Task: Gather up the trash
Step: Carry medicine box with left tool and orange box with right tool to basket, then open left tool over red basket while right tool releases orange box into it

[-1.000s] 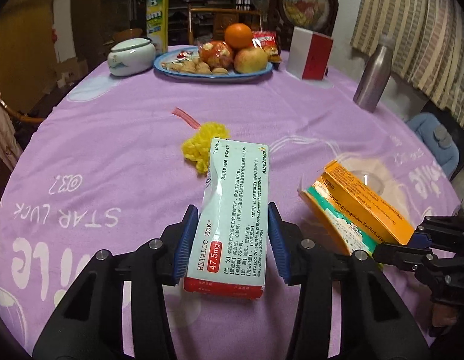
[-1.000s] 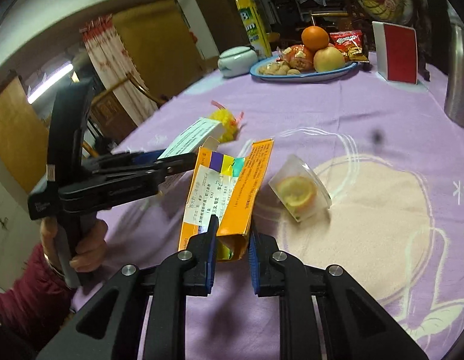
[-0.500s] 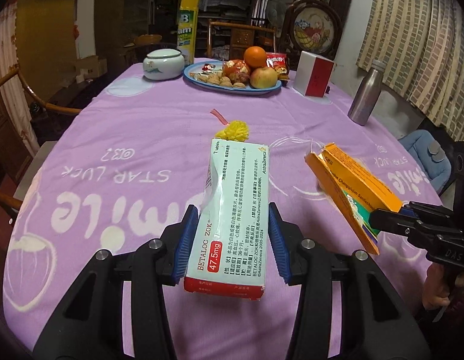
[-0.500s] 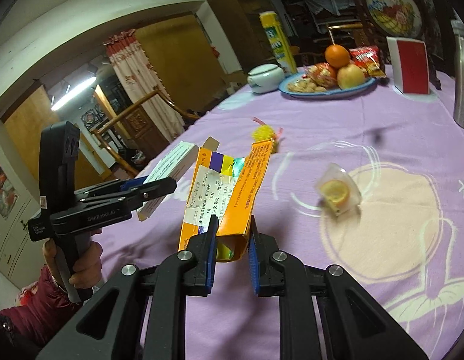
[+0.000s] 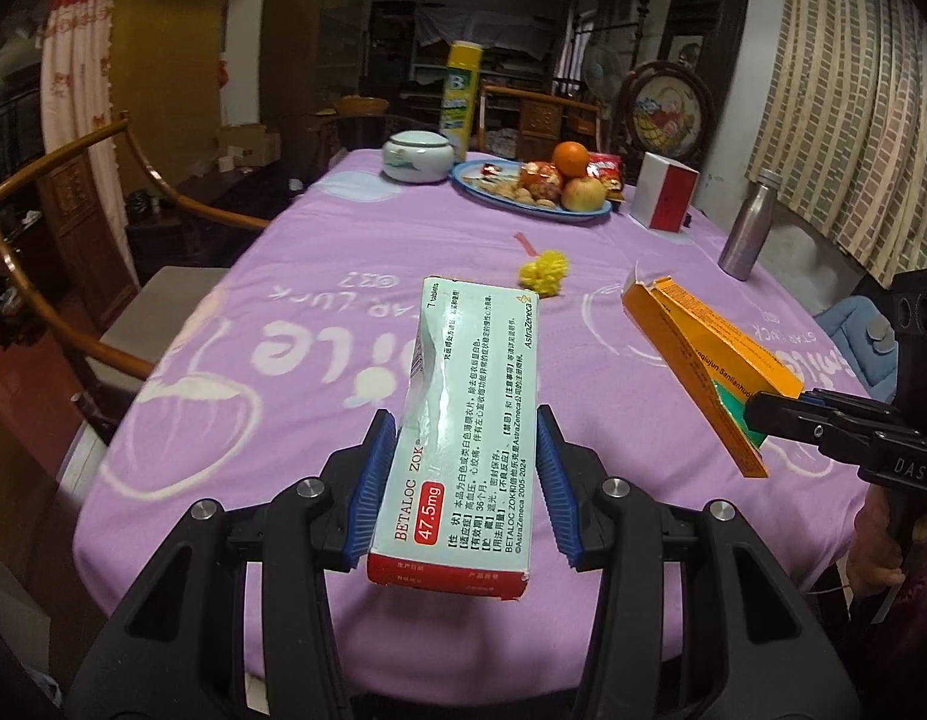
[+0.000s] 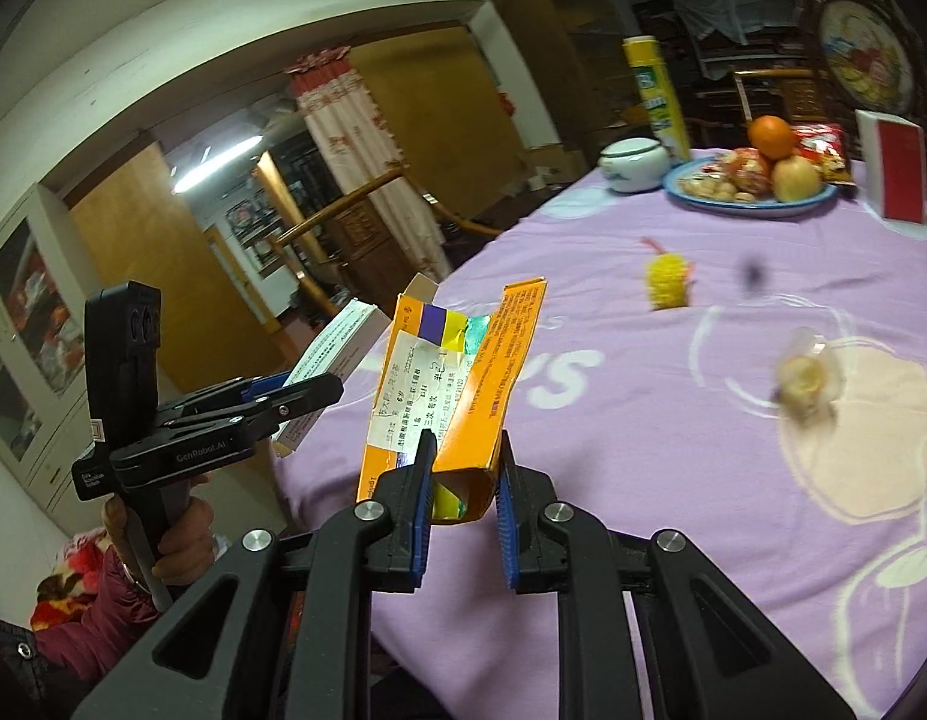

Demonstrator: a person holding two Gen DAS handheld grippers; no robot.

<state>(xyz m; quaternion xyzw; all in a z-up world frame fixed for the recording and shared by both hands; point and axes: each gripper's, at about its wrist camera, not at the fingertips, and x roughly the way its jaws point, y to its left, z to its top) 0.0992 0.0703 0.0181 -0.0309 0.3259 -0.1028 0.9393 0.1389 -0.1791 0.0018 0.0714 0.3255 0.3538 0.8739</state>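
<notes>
1. a purple tablecloth (image 5: 295, 276) is covering the table.
2. the left gripper (image 5: 463, 480) is clamping a pale green medicine box (image 5: 463, 420), lifting it clear of the cloth.
3. the right gripper (image 6: 463, 480) is pinching a torn orange box (image 6: 457, 384) above the table edge.
4. a yellow crumpled wrapper (image 5: 544, 271) is lying mid-table.

1. Pale green medicine box (image 5: 463, 414): thin card with a slight sheen, one long edge creased and crumpled.
2. Orange carton (image 6: 457, 384): matt card, torn open at the top, with a white paper label stuck on.
3. Left gripper (image 5: 466, 480) is matt black plastic, with ribbed blue pads (image 5: 373, 480) on its jaws and shiny metal screw heads.
4. Desk (image 5: 319, 276) is under a smooth lilac printed cloth.
5. Bottle (image 5: 748, 228): brushed metal, dull gleam.
6. Lidded jar (image 5: 416, 157): glossy white ceramic.
7. Chair (image 5: 73, 192): polished dark wood.
</notes>
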